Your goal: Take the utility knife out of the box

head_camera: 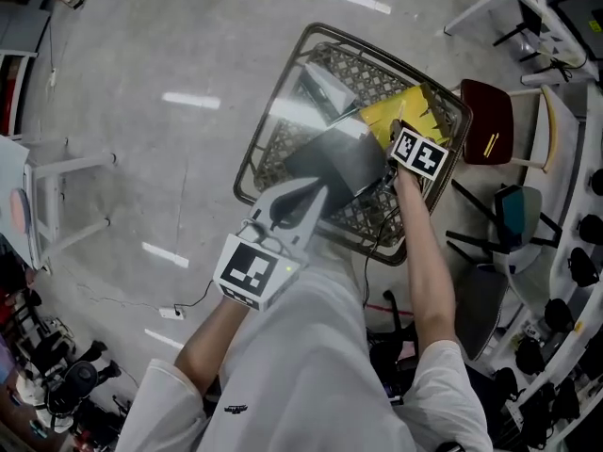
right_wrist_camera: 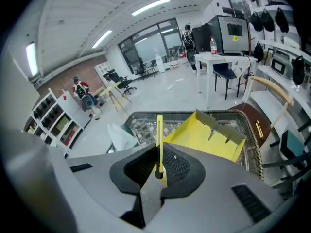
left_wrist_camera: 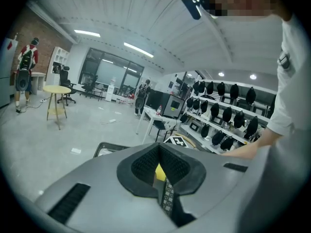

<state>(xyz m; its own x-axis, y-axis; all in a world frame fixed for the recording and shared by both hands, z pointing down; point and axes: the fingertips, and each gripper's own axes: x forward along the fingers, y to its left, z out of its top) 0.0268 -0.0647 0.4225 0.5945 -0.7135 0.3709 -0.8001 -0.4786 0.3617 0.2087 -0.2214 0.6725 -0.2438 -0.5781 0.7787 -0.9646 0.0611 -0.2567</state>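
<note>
A slim yellow utility knife (right_wrist_camera: 159, 140) stands upright between the dark pads of my right gripper (right_wrist_camera: 158, 168), which is shut on its lower end. The knife hangs above a wire-mesh basket (right_wrist_camera: 252, 144). An open yellow box (right_wrist_camera: 209, 135) lies in the basket, ahead and to the right of the knife. In the head view the box (head_camera: 407, 111) sits at the basket's far right, just beyond my right gripper's marker cube (head_camera: 419, 154). My left gripper (left_wrist_camera: 163, 174) reaches in from the near left (head_camera: 311, 196) with its pads together and nothing in them. The knife is hidden in the head view.
A white bag (right_wrist_camera: 121, 137) lies in the basket's left part. A dark red chair (head_camera: 485, 121) and a white table (right_wrist_camera: 218, 59) stand beyond the basket. Shelves of black gear (left_wrist_camera: 228, 113) line the right. A round stool (left_wrist_camera: 57, 89) and people stand far off.
</note>
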